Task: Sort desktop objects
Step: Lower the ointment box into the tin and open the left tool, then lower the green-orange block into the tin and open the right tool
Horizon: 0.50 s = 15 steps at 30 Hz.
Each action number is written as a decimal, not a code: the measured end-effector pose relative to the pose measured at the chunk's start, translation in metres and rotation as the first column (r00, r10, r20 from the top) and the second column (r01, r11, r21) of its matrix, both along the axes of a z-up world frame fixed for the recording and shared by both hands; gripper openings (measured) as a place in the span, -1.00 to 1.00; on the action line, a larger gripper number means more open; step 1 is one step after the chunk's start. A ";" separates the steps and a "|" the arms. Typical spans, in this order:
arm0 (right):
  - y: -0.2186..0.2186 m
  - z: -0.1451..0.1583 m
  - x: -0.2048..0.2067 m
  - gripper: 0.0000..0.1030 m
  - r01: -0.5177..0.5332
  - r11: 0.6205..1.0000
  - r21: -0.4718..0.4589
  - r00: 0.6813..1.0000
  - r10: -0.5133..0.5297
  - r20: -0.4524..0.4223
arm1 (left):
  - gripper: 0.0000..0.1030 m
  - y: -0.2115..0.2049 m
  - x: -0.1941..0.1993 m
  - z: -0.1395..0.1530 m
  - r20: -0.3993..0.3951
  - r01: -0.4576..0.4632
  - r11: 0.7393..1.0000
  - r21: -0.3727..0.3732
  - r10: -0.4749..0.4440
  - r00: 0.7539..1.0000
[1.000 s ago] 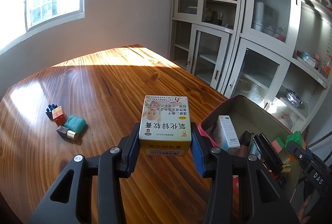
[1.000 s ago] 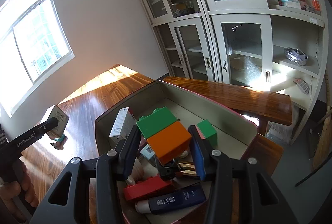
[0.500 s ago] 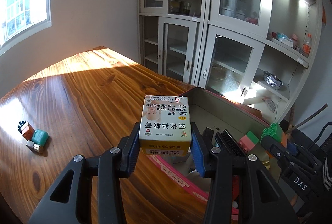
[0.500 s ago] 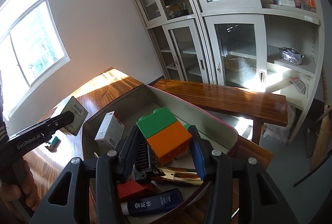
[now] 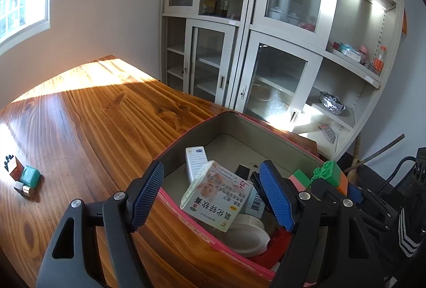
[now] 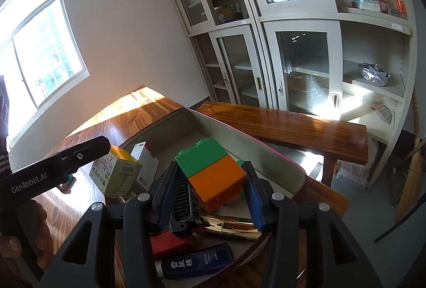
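Ointment carton (image 5: pixel 217 196), white and yellow with red Chinese print, a baby face and a barcode end, is tilting between the left gripper (image 5: pixel 213 194) jaws, which have just been opening wide; the blue pads are standing clear of it, so it is loose above the pink-rimmed bin (image 5: pixel 202 125) on the wooden table (image 5: pixel 87 117). Right gripper (image 6: pixel 213 189) is pinching a stacked block (image 6: pixel 213 170), green on top of orange, over the same bin. Lower bin contents are partly hidden: a white lid (image 5: pixel 247 234), a red piece, a black comb (image 6: pixel 182 194), a gold tube (image 6: pixel 229 224) and a navy tube (image 6: pixel 194 264) are only partly showing. Small items (image 5: pixel 24 177) at the far left table edge are too small to name.
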State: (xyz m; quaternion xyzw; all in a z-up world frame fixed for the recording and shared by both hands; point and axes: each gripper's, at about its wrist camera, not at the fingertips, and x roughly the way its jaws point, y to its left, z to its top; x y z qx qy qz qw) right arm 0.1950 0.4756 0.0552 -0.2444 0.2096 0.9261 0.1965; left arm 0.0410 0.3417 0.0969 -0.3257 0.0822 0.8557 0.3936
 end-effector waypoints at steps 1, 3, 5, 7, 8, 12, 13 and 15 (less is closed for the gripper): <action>-0.001 0.000 -0.001 0.00 -0.002 1.000 0.001 1.000 0.002 -0.001 | 0.51 -0.003 -0.002 0.000 0.000 -0.010 1.000 0.002 0.010 1.000; -0.003 0.001 -0.001 0.00 -0.004 1.000 0.005 1.000 0.004 -0.001 | 0.52 -0.009 -0.005 0.001 0.006 -0.031 1.000 0.005 0.031 0.999; -0.003 0.002 -0.001 0.04 -0.007 1.000 -0.003 1.000 0.007 -0.003 | 0.51 -0.016 -0.009 0.000 0.017 -0.049 0.999 0.013 0.048 0.999; -0.004 0.003 0.000 0.43 -0.002 1.000 -0.008 1.000 0.002 -0.013 | 0.52 -0.020 -0.012 0.001 0.026 -0.064 0.998 0.017 0.064 0.998; -0.004 0.005 0.001 0.52 0.004 1.000 -0.005 1.000 -0.004 -0.019 | 0.52 -0.023 -0.014 0.001 0.028 -0.070 0.997 0.019 0.070 0.997; -0.013 0.012 0.001 0.57 0.008 0.999 0.036 1.000 -0.007 -0.030 | 0.52 -0.033 -0.016 0.002 0.023 -0.094 0.995 0.023 0.093 0.995; -0.015 0.013 0.001 0.57 0.003 0.999 0.040 1.000 -0.002 -0.030 | 0.52 -0.035 -0.017 0.002 0.020 -0.098 0.995 0.024 0.097 0.995; -0.018 0.014 -0.001 0.57 -0.007 0.999 0.042 1.000 0.008 -0.028 | 0.52 -0.041 -0.018 0.002 0.012 -0.108 0.994 0.024 0.108 0.994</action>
